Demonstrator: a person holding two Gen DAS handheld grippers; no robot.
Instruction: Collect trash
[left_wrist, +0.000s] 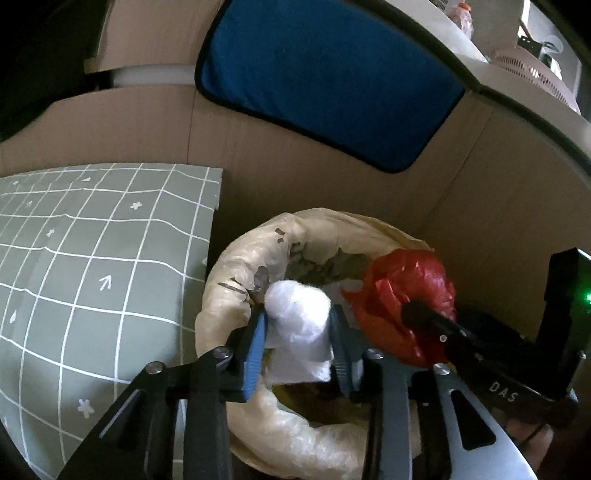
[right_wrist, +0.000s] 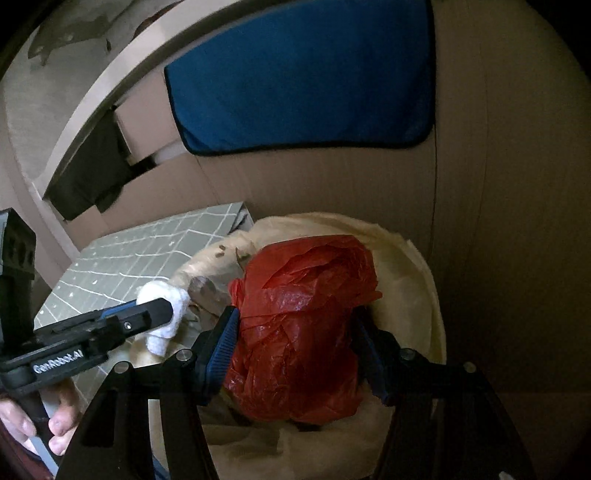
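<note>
Over the mouth of the lined bin (left_wrist: 236, 306), in the left wrist view, the left tongs (left_wrist: 297, 338) are standing about half apart with a white paper wad (left_wrist: 299, 317) sitting between their blue pads (left_wrist: 255, 350). The wad is filling most of the gap, but whether the pads are pressing it cannot be told. It is hanging above the cream bag liner, just inside the near rim. To its right, the right tongs (left_wrist: 424, 321) are reaching in, carrying a crumpled red plastic bag (left_wrist: 406, 295) over the same opening. A green gridded mat (left_wrist: 92, 277) is lying on the table beside the bin, and a blue cloth (left_wrist: 325, 81) is hanging on the cardboard wall behind.

Through the right wrist view, the right tongs (right_wrist: 295, 347) are standing wide, with the red plastic bag (right_wrist: 303, 325) bulging between the pads and touching both of them; they are gripping it. The bag is hovering above the middle of the bin (right_wrist: 424, 295). At left, the left tongs (right_wrist: 162, 317) are showing side-on with the white paper wad (right_wrist: 162, 295) at their tips, near the bin's left rim. A person's hand (right_wrist: 40, 424) is gripping that handle.
</note>
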